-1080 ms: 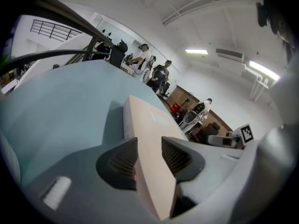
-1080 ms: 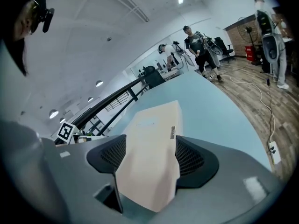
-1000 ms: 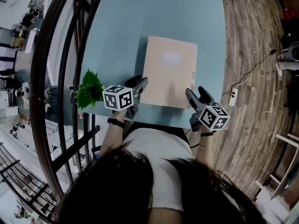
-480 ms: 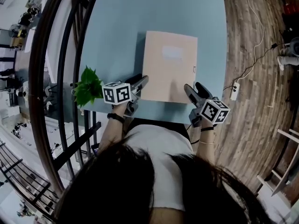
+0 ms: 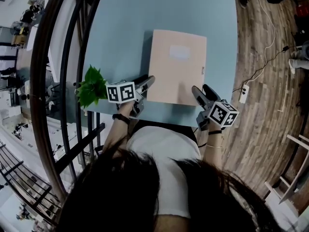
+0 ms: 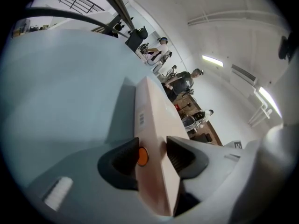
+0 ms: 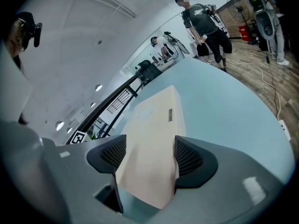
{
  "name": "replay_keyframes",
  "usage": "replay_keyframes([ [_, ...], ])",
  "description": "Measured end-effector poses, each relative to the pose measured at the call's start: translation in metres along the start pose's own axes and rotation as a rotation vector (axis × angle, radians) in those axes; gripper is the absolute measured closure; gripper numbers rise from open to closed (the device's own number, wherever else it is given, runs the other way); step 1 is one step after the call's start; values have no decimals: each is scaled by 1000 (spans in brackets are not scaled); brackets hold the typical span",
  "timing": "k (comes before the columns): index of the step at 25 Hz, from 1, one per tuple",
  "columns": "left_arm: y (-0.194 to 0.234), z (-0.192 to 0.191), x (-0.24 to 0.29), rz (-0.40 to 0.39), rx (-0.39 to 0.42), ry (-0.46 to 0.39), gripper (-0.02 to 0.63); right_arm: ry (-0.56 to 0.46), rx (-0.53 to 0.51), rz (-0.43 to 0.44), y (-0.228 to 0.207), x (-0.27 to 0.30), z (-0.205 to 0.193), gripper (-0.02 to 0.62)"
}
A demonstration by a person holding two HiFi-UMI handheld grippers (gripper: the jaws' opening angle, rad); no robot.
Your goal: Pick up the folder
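A dark curved railing (image 5: pixel 53 81) runs along the left, with one leafy plant (image 5: pixel 91 88) just outside my left gripper (image 5: pixel 147 81). The pale blue tabletop (image 5: pixel 120 37) carries one tan folder (image 5: pixel 176 64), lying flat. Its near left corner sits between my left fingers (image 6: pixel 117 162), which are spreading apart. Its near right corner is clamped between the fingers (image 7: pixel 196 162) of my right gripper (image 5: pixel 202 91). Beyond those, the wooden floor (image 5: pixel 265 120) holds one power strip (image 5: pixel 243 94) on a cable. Only the head view shows both grippers together. Only the gripper views show the white room, with people at desks (image 6: pixel 161 48) and one person standing (image 7: pixel 205 24).
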State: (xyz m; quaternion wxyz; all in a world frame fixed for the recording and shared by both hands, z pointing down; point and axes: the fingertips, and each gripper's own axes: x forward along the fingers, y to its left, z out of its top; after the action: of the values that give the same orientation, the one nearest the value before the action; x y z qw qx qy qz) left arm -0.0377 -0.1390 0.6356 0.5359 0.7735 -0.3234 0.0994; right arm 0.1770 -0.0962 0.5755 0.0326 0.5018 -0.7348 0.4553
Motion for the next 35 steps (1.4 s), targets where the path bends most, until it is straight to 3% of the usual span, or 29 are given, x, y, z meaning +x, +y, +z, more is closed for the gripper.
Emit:
replay_keyframes([
  [13,2,0,-2,-21,-42,-27,371,18,52,10,-28,7,6,290],
  [22,2,0,-3,-36,-62,-31,370,164,213,173,-34,24,-8,288],
  [28,-1,2,-3,-54,-76,-31,370,281,356,210,-46,26,-14,278],
  [35,4,-1,-2,-99,-121,-33,360,312,393,358,-46,30,-9,279],
])
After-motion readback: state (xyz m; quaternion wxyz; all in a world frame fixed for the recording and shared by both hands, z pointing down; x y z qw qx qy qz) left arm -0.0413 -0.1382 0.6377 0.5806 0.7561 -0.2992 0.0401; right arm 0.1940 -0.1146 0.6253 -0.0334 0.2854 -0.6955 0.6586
